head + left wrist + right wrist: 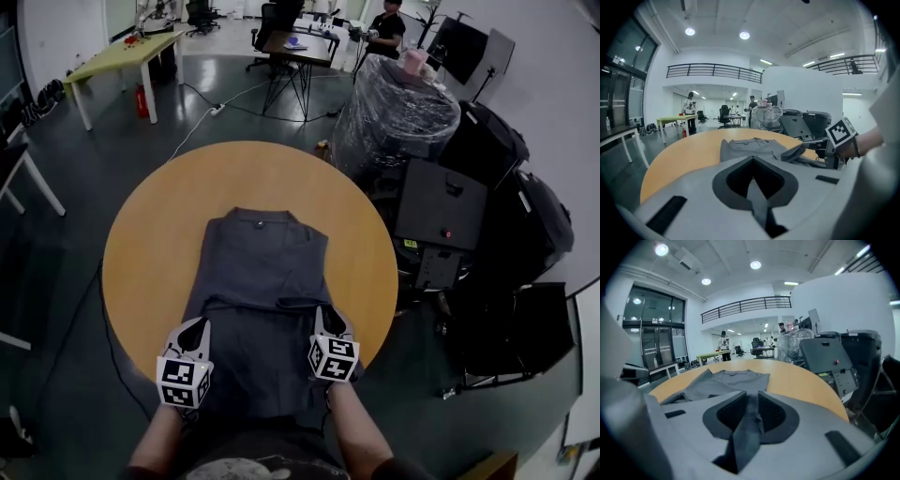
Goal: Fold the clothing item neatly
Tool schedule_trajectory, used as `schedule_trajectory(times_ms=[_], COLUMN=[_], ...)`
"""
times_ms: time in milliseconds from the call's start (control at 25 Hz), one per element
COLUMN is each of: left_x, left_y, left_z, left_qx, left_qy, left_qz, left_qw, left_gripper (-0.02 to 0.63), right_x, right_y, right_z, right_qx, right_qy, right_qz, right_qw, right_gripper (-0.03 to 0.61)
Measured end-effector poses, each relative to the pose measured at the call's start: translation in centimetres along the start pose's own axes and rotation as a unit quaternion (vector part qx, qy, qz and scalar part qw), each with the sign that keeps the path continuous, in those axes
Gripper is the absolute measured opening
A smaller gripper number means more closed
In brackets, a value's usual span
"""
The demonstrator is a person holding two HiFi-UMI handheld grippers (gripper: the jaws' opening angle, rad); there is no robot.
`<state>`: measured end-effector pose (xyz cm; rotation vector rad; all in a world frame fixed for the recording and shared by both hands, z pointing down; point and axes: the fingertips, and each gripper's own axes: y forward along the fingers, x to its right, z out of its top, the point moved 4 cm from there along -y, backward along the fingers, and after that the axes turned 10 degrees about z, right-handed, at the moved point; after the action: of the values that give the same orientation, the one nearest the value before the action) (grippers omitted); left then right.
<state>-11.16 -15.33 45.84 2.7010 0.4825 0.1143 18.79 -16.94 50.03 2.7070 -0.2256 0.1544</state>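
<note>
A grey shirt (258, 272) lies flat on the round wooden table (150, 244), collar at the far side and sleeves folded in over the body. Its near hem hangs over the table's front edge. My left gripper (197, 325) is shut on the hem's left part; a thin fold of cloth (757, 199) is pinched in its closed jaws. At the hem's right part my right gripper (328, 316) holds a thicker band of the cloth (745, 427), which fills the narrow gap between its jaws. The left gripper view also shows the shirt (750, 144) and the right gripper (802, 152).
A plastic-wrapped bundle (394, 112) and black equipment cases (441, 206) stand close to the table's right side. Farther back are a green table (131, 52), a desk with chairs (300, 47) and a person (384, 28). Cables run across the floor (202, 117).
</note>
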Motion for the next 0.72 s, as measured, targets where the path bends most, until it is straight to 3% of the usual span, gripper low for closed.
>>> schedule_trajectory(times_ms=[160, 320, 520, 600, 720], left_x=[1.8, 3.1, 4.3, 4.6, 4.9], left_y=[0.2, 0.3, 0.6, 0.7, 0.6], left_z=[0.2, -0.1, -0.5, -0.6, -0.7], left_qx=[0.0, -0.003, -0.007, -0.009, -0.014], left_qy=[-0.008, -0.012, -0.015, -0.015, -0.016], left_qz=[0.017, 0.025, 0.028, 0.028, 0.031], left_qw=[0.9998, 0.9996, 0.9995, 0.9994, 0.9993], left_gripper=[0.008, 0.008, 0.008, 0.008, 0.008], right_x=[1.4, -1.1, -6.9, -8.5, -9.3], right_y=[-0.3, 1.2, 2.5, 3.0, 4.0], right_z=[2.4, 2.6, -1.8, -3.9, -5.9], right_qx=[0.027, -0.004, -0.088, -0.121, -0.153], right_qy=[-0.023, -0.09, -0.182, -0.23, -0.294], right_qz=[0.01, 0.097, 0.219, 0.237, 0.222], right_qw=[0.999, 0.991, 0.954, 0.936, 0.917], right_gripper=[0.054, 0.059, 0.122, 0.144, 0.146])
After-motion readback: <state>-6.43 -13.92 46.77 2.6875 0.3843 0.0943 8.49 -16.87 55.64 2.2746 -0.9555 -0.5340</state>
